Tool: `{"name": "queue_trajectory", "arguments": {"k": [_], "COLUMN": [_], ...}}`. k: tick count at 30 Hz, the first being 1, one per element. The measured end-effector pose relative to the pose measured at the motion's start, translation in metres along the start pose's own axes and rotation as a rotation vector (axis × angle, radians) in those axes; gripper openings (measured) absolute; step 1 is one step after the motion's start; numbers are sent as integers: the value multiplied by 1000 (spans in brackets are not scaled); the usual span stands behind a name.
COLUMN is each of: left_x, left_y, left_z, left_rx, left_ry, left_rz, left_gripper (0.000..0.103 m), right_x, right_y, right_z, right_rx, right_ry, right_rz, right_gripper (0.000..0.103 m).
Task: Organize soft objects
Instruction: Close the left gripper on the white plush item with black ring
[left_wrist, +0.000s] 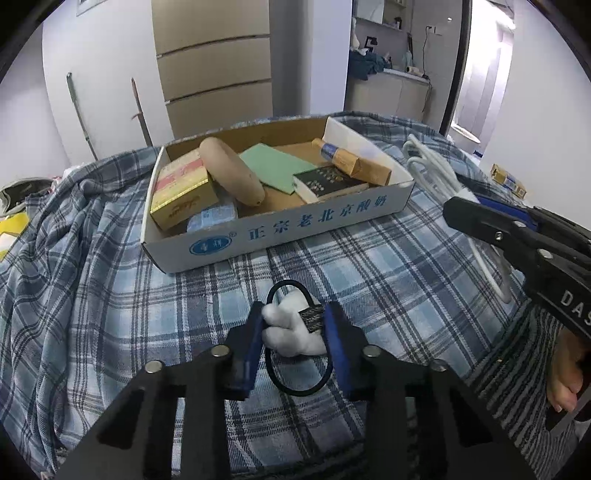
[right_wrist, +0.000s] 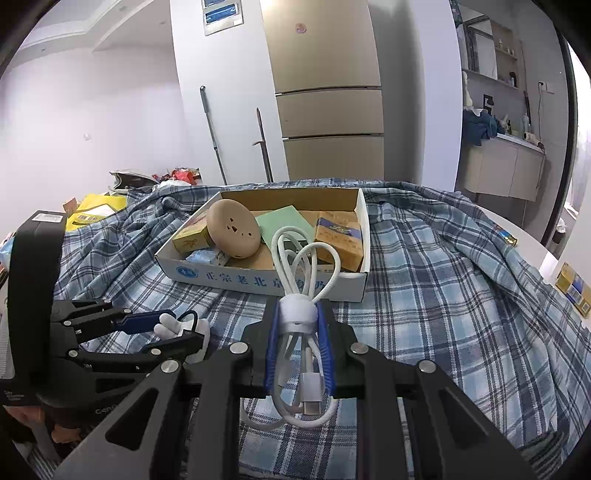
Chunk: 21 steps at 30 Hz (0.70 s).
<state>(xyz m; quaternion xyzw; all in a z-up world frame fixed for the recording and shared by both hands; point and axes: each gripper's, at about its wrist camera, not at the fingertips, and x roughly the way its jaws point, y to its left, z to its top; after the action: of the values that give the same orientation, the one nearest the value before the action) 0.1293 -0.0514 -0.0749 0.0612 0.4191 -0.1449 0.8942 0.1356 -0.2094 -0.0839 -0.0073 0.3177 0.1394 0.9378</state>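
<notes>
Plaid cloth (left_wrist: 369, 266) bunching under both grippers, box (left_wrist: 280, 229) ahead.
Left gripper (left_wrist: 293, 325) squeezing plush hair tie (left_wrist: 291, 332); right gripper (right_wrist: 297, 343) clamping cable (right_wrist: 299, 314). Loops risking snagging box rim.

A black hair tie (left_wrist: 295, 343) with a fluffy white plush charm lies on the plaid cloth just in front of the cardboard tray (left_wrist: 280, 229) — a coiled white cable (right_wrist: 299, 317), banded at its middle, stands nearer that tray's right end.

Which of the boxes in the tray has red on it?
The box at the tray's left end, beside the tan oval case: gold with a red-and-white top. The others are black, light blue, or gold with blue.
</notes>
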Motion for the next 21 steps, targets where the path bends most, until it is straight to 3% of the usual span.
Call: {"name": "queue_trajectory", "arguments": {"k": [4, 12, 21], "left_x": [-8, -22, -69], "left_y": [1, 1, 7], "left_z": [0, -2, -5], "left_rx": [-4, -1, -27], "left_ry": [-41, -112, -347], "left_rz": [-3, -19, -18], "left_gripper": [18, 12, 12], "right_x": [0, -5, -18], "right_y": [0, -3, -1], "right_z": [0, 0, 1], "right_rx": [0, 12, 5], "right_ry": [3, -12, -74], "right_rz": [0, -12, -8], "right_gripper": [19, 19, 19]}}
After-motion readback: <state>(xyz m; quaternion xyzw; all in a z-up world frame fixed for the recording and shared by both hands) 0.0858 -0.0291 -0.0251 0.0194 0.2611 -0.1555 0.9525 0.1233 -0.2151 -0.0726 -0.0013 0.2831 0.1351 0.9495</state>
